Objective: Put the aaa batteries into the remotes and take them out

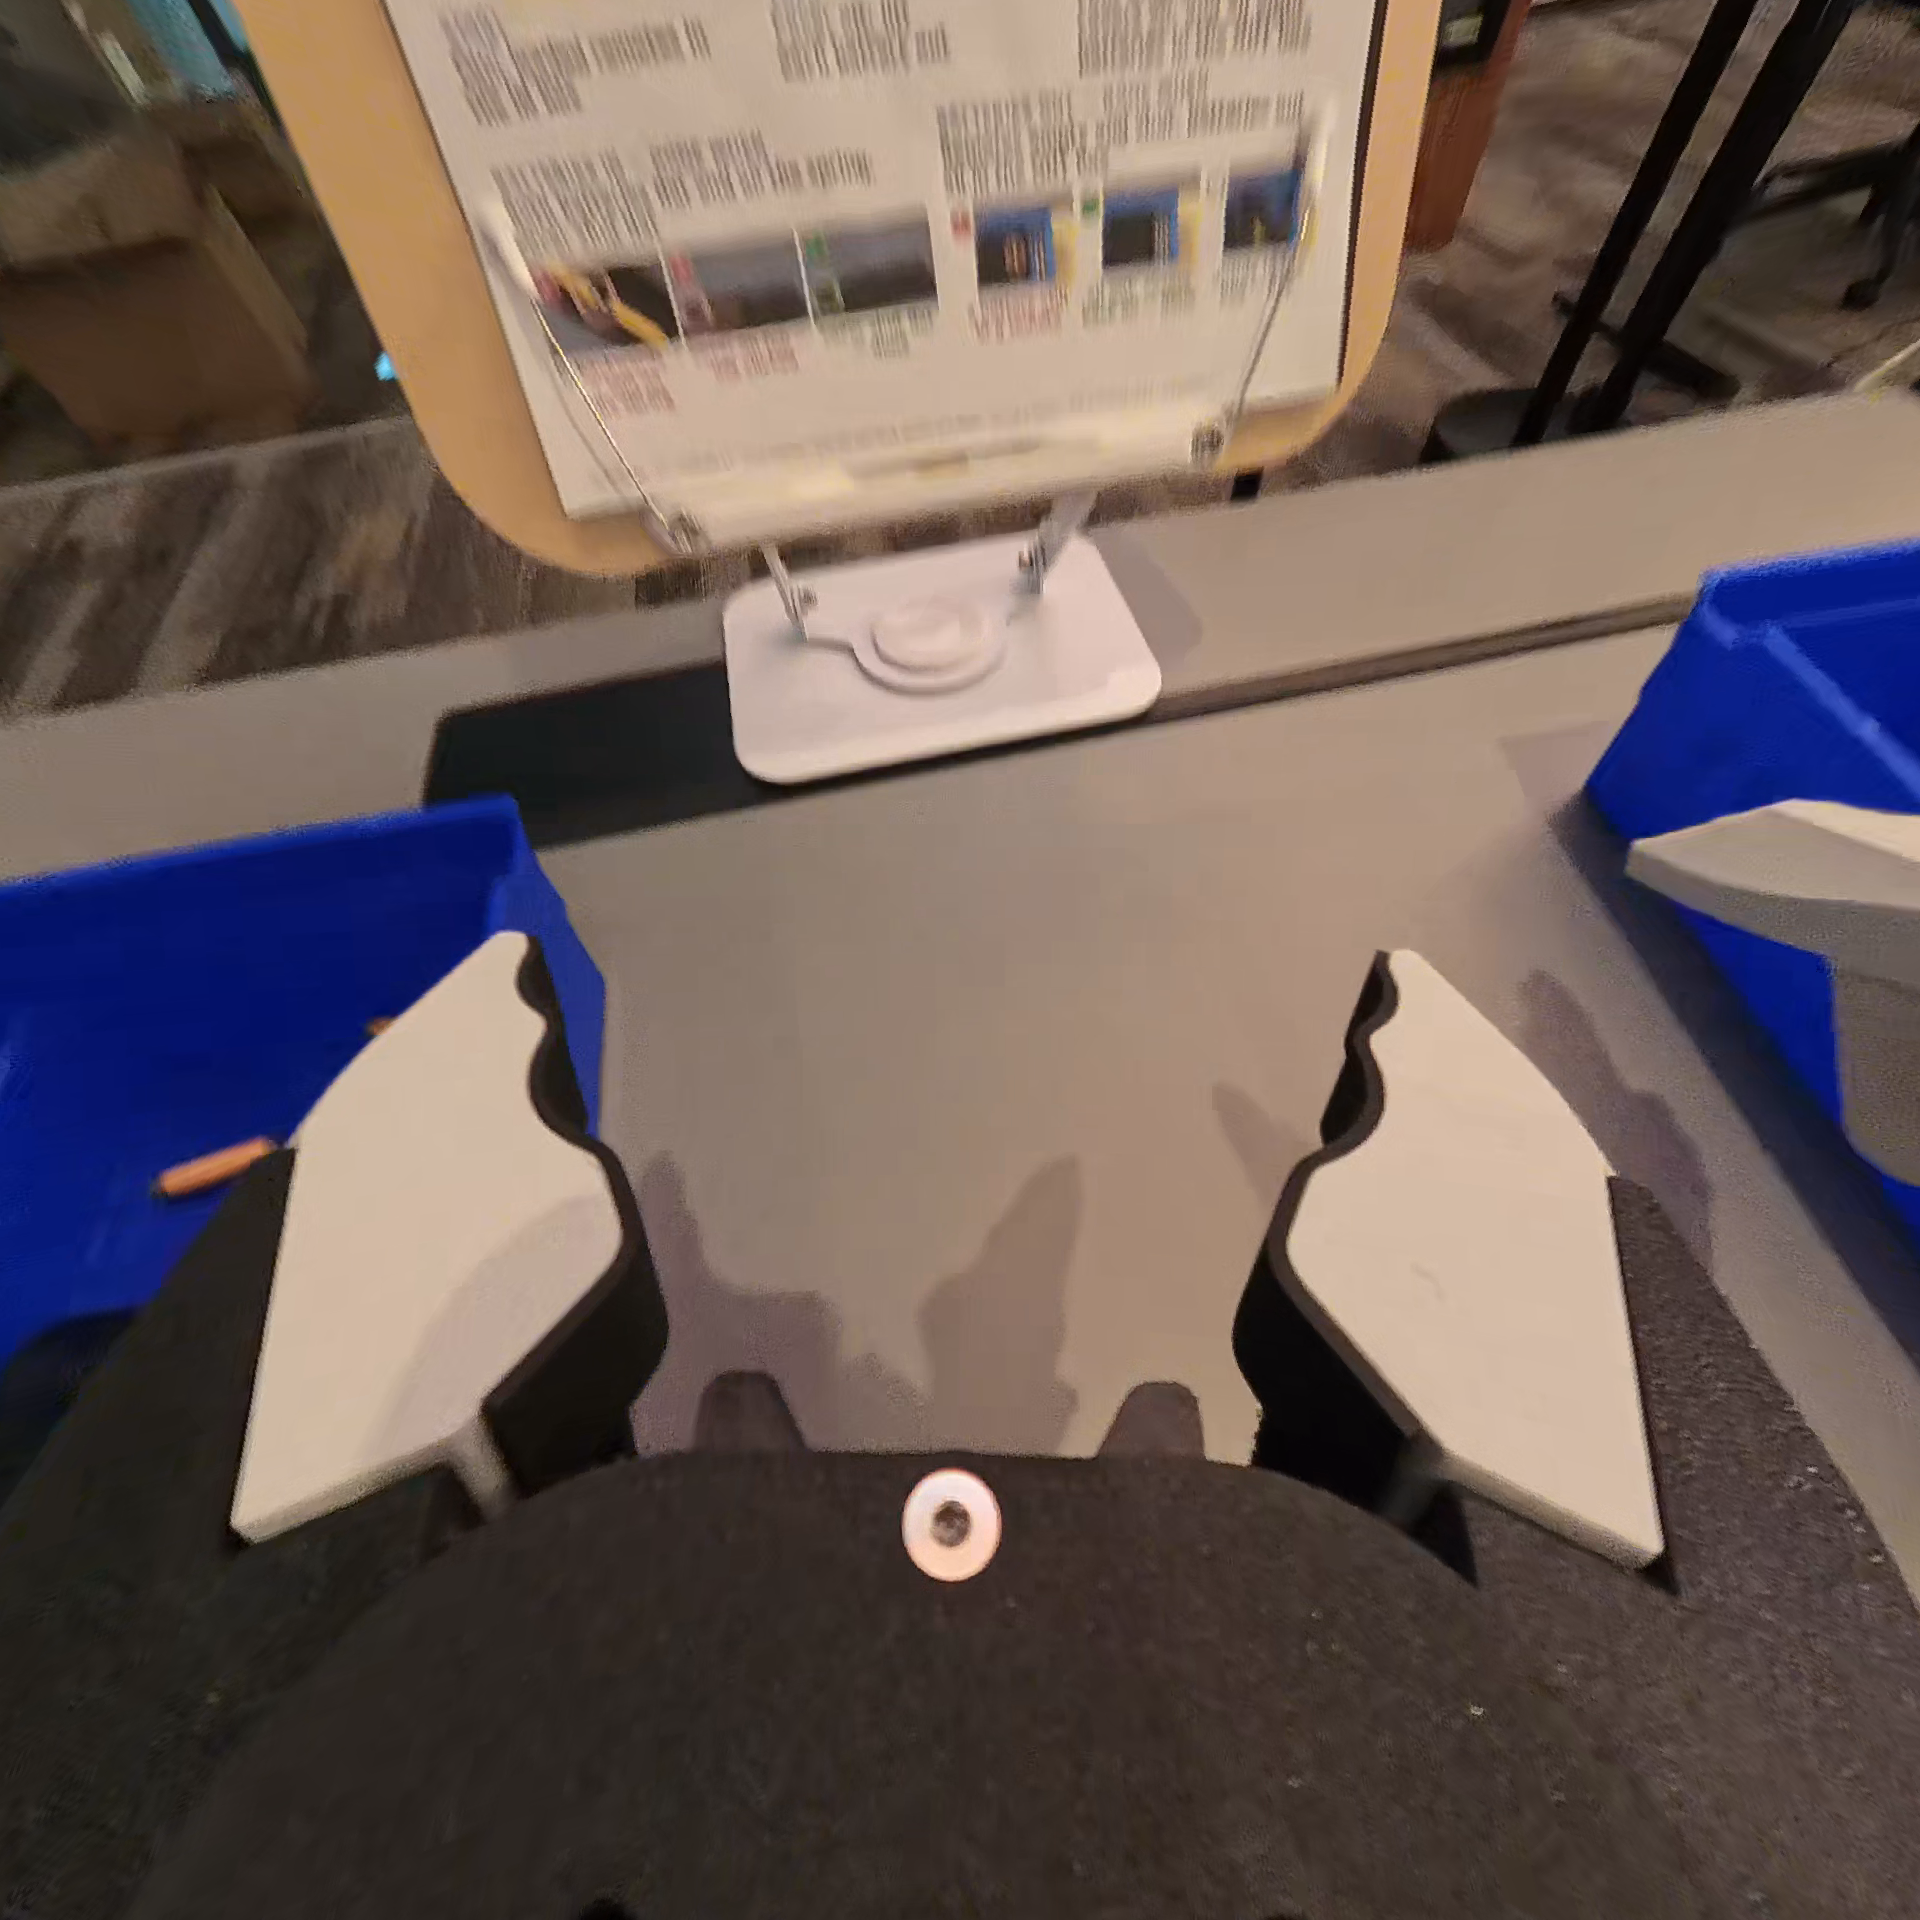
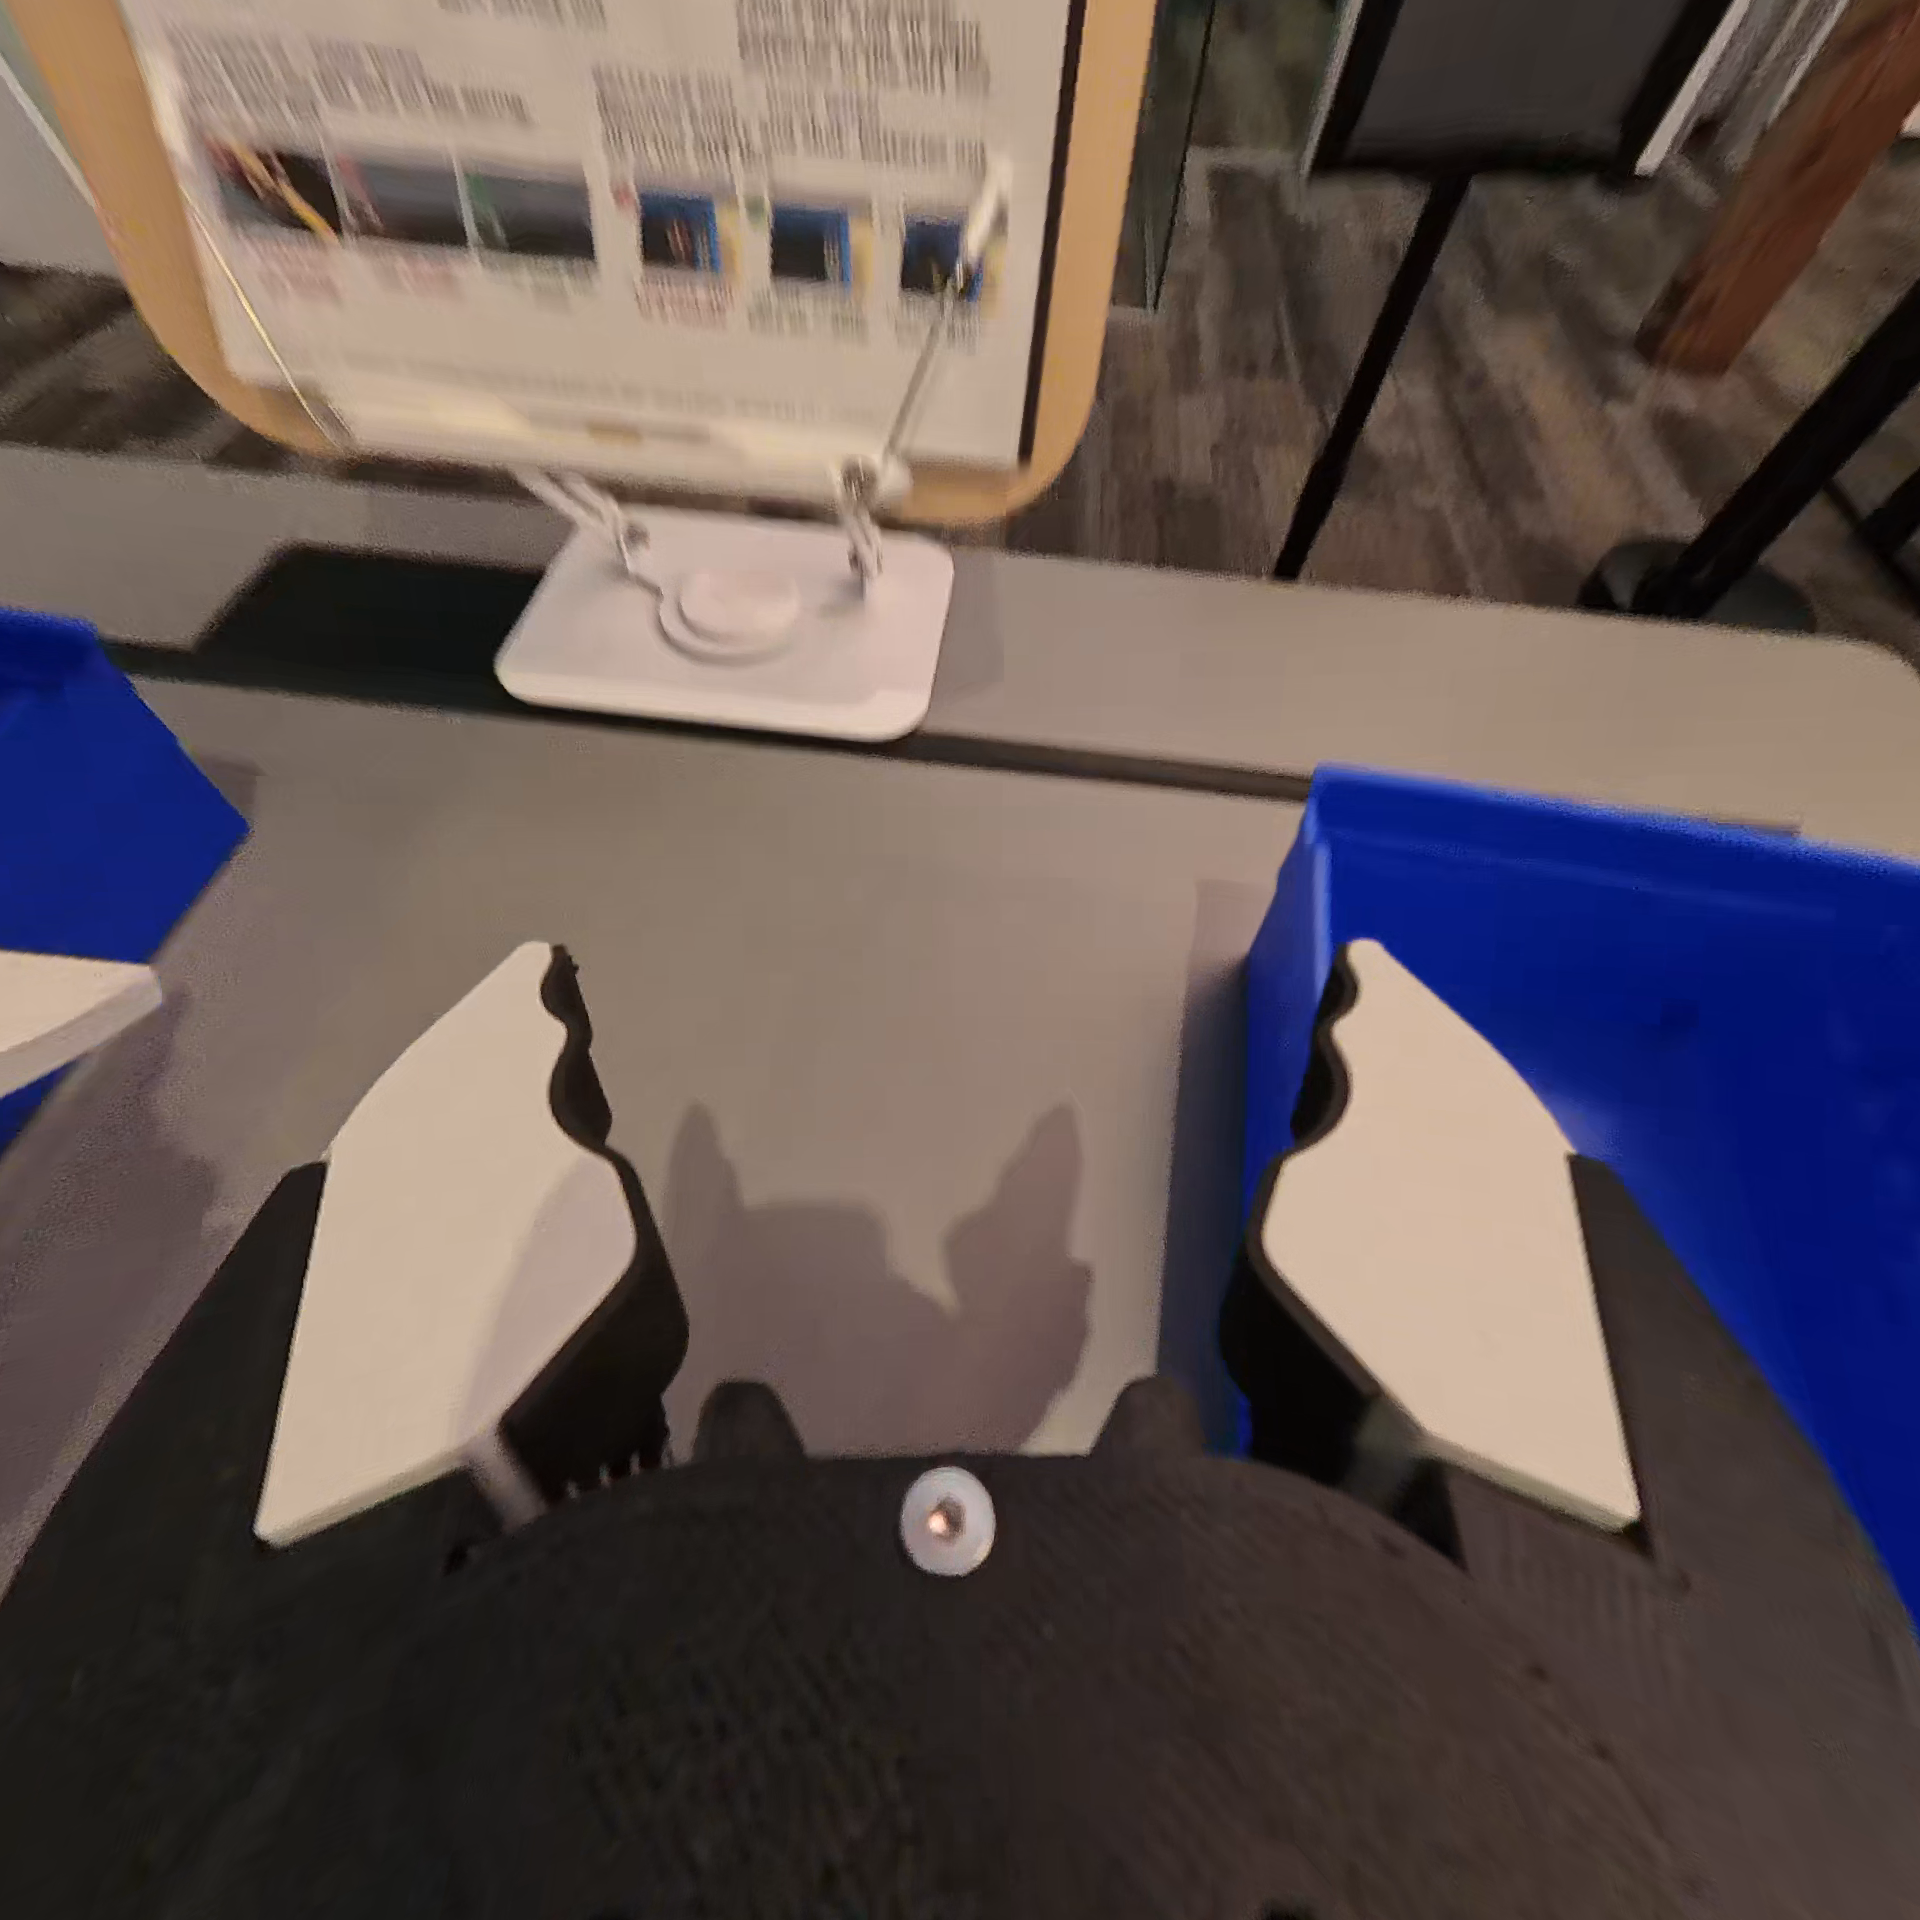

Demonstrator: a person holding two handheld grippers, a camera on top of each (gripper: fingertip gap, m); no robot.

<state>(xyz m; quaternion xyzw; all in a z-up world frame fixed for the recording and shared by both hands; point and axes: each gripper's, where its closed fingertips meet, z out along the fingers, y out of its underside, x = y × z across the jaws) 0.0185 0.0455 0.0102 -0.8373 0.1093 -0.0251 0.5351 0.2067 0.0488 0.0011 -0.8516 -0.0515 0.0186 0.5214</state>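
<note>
My left gripper [image 1: 951,961] is open and empty above the grey table [image 1: 935,987]. A blue bin [image 1: 187,997] lies under its left finger, with a copper-coloured battery [image 1: 213,1166] on the bin floor. My right gripper [image 2: 956,961] is open and empty above the same table [image 2: 883,987]. A second blue bin [image 2: 1662,997] lies under its right finger; what it holds is hidden. No remote shows in either view. The right gripper's finger [image 1: 1787,883] shows at the right edge of the left wrist view, and the left gripper's finger [image 2: 62,1008] at the left edge of the right wrist view.
A printed sheet on a wooden board [image 1: 894,249] stands on a white stand [image 1: 935,665] at the table's far edge, also seen in the right wrist view [image 2: 727,634]. A black mat [image 1: 561,748] lies beside the stand. Black poles [image 2: 1382,374] stand on the floor beyond.
</note>
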